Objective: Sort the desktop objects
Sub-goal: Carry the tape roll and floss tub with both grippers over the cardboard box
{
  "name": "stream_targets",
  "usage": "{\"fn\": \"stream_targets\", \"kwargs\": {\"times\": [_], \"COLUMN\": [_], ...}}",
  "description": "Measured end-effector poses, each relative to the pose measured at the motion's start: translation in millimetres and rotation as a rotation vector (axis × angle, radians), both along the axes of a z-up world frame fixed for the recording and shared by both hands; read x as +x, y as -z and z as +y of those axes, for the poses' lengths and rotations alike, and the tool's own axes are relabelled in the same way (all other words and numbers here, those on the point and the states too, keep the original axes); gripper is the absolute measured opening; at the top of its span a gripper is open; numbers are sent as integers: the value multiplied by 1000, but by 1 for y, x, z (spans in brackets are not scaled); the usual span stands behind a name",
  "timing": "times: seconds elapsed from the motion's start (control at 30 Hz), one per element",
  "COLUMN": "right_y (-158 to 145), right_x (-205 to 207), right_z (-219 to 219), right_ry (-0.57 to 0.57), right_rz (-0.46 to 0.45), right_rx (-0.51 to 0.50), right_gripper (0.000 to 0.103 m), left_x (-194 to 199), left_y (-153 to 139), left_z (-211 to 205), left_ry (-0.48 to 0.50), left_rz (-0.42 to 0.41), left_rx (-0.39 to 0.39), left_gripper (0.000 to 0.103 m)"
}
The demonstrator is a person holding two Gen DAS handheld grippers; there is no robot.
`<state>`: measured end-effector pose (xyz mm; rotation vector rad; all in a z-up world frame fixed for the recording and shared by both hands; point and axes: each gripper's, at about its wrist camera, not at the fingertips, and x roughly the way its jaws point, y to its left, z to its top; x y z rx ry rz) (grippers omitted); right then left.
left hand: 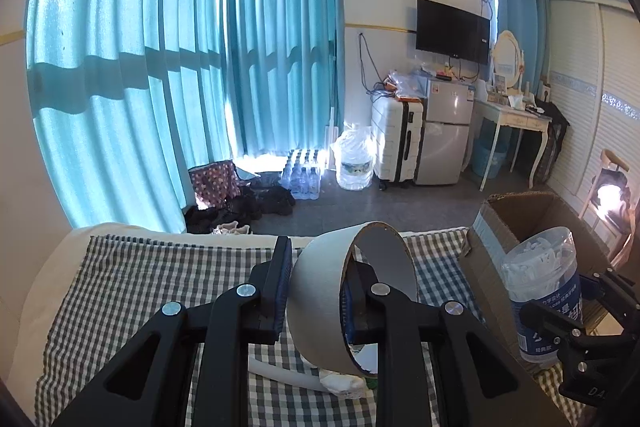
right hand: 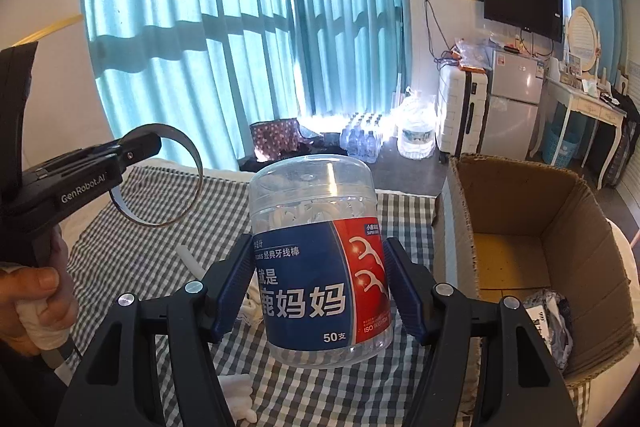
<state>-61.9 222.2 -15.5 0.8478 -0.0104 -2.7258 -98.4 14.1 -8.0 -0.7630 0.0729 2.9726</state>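
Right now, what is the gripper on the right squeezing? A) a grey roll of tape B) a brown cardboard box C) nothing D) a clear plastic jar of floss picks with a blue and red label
D: the right gripper has both pads pressed on the sides of the clear plastic jar of floss picks, lifted above the checked cloth.
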Motion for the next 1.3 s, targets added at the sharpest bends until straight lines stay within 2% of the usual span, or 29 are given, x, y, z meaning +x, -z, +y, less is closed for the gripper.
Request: {"fn": "stream_targets", "kwargs": {"times": [0.3,0.67,1.13,1.3], "right_y": [-26,-57,-76,-78], "right_x": [15,48,62,65], "right_z": [23,34,81,101], "right_ry": [-3,-19,55,107], "right_rz": [51,130,171,177], "right_rx": [-49,-65,-49,20], "right_gripper": [64,64,64,64], "left_x": [30,64,70,70], "left_y": [-13,-46,-66,-68], "left_z": [8,13,82,112], "left_ry": [-44,-77,13,58], "left_rz": [18,61,90,102], "left_rx": [-12,20,29,26], "left_gripper": [22,22,22,22]}}
